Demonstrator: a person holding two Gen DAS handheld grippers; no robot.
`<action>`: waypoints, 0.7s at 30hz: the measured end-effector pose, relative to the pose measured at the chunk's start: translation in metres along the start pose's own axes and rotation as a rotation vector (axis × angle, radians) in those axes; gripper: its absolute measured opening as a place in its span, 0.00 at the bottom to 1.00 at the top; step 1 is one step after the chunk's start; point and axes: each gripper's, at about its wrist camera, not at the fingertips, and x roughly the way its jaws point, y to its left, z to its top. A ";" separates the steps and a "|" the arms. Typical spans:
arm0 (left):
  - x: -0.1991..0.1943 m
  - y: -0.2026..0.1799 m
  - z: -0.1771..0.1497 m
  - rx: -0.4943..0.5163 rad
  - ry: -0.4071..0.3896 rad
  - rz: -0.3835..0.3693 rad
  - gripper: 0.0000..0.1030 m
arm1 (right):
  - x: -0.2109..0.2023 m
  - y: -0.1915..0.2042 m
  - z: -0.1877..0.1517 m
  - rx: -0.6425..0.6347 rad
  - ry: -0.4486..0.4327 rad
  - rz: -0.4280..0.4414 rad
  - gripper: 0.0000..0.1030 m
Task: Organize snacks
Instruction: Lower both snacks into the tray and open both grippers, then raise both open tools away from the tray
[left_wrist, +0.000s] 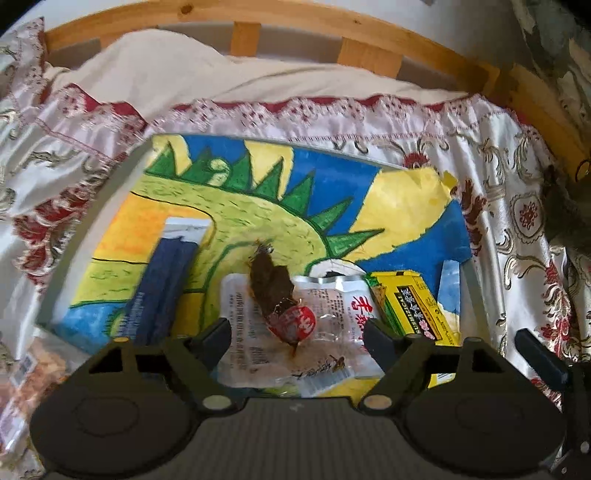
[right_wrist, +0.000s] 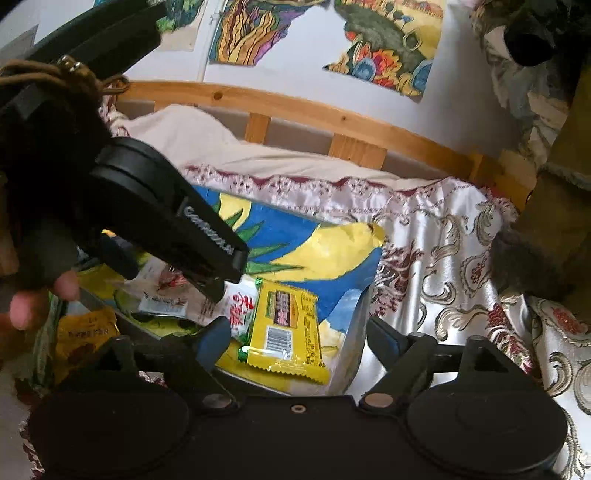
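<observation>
Several snack packets are lying in a shallow tray (left_wrist: 466, 295) lined with a bright painted picture, and the tray is sitting on a patterned bedcover (left_wrist: 517, 229) in front of a wooden headboard (left_wrist: 332, 26). A dark blue packet (left_wrist: 162, 291) is lying along the tray's left side. A clear packet with a brown snack and a red label (left_wrist: 291, 317) is lying near the tray's front edge, roughly at its middle. Just beside it, toward the front right corner, a yellow packet (left_wrist: 417, 310) is resting, its edge seeming to overlap the clear one.

Left gripper (left_wrist: 299, 332) is hovering over the clear packet with its jaws spread wide, gripping nothing. Right gripper (right_wrist: 295, 334) is hanging over the tray's right edge, its jaws also wide and empty, with the yellow packet (right_wrist: 284, 328) lying between its fingertips in view. Outside the tray's left wall, an orange packet (right_wrist: 83, 338) is lying on the bedcover.
</observation>
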 end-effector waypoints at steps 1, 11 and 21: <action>-0.006 0.002 0.000 -0.002 -0.012 -0.003 0.84 | -0.004 0.000 0.001 0.004 -0.011 -0.001 0.86; -0.086 0.031 -0.023 -0.006 -0.200 0.003 0.97 | -0.060 -0.013 0.014 0.092 -0.128 0.022 0.94; -0.169 0.068 -0.068 -0.011 -0.309 0.032 0.99 | -0.131 -0.015 0.021 0.128 -0.240 0.015 0.99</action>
